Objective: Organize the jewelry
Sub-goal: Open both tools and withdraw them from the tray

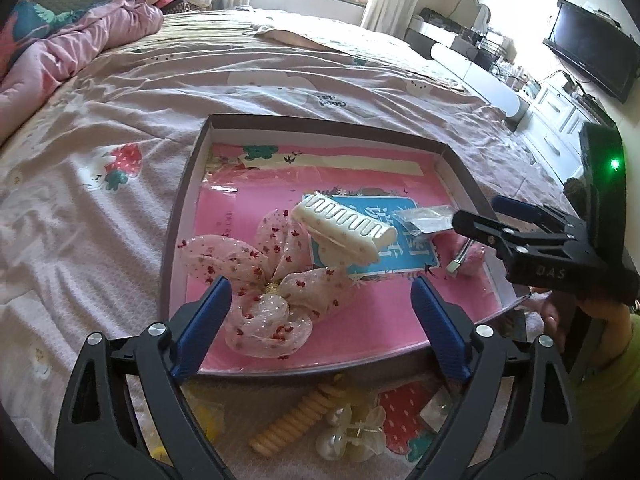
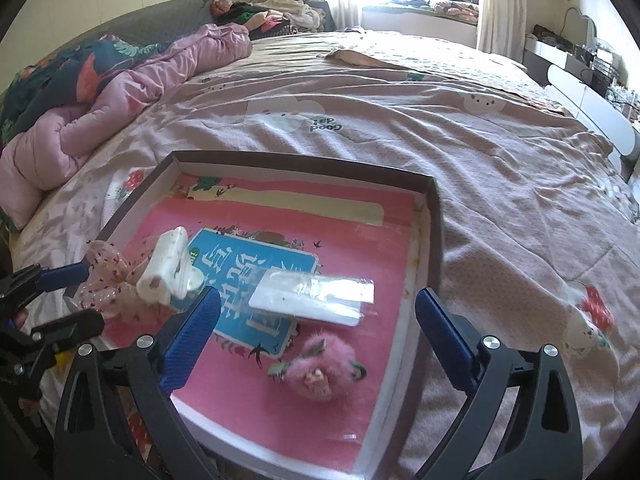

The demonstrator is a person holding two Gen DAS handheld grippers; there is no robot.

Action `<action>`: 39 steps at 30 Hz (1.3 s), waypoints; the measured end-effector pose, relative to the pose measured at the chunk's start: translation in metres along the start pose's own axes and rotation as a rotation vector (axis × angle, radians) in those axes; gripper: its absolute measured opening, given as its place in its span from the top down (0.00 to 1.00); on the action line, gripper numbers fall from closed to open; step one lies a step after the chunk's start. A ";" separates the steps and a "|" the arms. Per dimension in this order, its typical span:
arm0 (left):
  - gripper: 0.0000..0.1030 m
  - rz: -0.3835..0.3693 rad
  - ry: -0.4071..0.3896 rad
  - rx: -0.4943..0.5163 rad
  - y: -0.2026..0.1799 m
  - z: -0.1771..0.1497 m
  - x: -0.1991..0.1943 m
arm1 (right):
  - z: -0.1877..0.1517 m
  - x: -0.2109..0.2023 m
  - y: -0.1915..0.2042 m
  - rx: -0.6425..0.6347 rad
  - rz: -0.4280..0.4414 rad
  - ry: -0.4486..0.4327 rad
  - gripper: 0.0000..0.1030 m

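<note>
A shallow dark-rimmed box (image 1: 320, 125) (image 2: 304, 160) with a pink printed floor lies on the bed. In it are a sheer pink bow with red specks (image 1: 256, 280) (image 2: 106, 276), a cream claw hair clip (image 1: 344, 228) (image 2: 166, 270), a clear plastic packet (image 1: 424, 218) (image 2: 316, 296) and a fluffy pink hair clip (image 1: 468, 254) (image 2: 320, 364). My left gripper (image 1: 320, 286) (image 2: 92, 294) is open over the bow, its pads not touching it. My right gripper (image 2: 319, 295) (image 1: 478, 210) is open above the packet and the fluffy clip, with nothing held.
On the bedspread in front of the box lie a yellowish coil hair tie (image 1: 296, 420) and a pearl flower clip (image 1: 352, 432). A bunched pink duvet (image 2: 120, 96) lies at the far left. A white dresser and a TV (image 1: 592, 48) stand at the right.
</note>
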State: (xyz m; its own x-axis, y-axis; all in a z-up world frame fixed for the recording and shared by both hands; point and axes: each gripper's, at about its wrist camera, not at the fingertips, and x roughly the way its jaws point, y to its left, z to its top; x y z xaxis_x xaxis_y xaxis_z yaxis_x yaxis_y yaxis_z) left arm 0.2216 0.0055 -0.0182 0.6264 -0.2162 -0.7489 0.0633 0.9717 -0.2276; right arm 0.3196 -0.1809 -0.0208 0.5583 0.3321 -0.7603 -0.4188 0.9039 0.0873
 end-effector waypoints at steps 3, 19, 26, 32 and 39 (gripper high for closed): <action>0.18 0.004 -0.007 -0.006 0.001 -0.001 -0.006 | -0.005 -0.010 0.000 0.000 -0.011 -0.013 0.07; 0.11 0.017 -0.052 -0.011 -0.003 -0.011 -0.048 | -0.027 -0.065 0.013 -0.022 -0.024 -0.068 0.06; 0.11 0.026 -0.080 -0.014 -0.003 -0.017 -0.069 | -0.036 -0.089 0.021 -0.032 -0.028 -0.093 0.06; 0.11 0.029 -0.102 -0.019 -0.003 -0.022 -0.084 | -0.045 -0.108 0.030 -0.042 -0.021 -0.115 0.06; 0.11 0.038 -0.119 -0.025 0.000 -0.029 -0.098 | -0.054 -0.125 0.041 -0.054 -0.013 -0.134 0.06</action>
State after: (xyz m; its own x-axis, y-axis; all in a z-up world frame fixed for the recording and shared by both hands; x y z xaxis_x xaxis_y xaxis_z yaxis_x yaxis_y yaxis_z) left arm 0.1377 0.0238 0.0377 0.7160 -0.1646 -0.6784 0.0188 0.9760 -0.2170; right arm 0.1938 -0.2001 0.0432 0.6529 0.3572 -0.6679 -0.4471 0.8935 0.0408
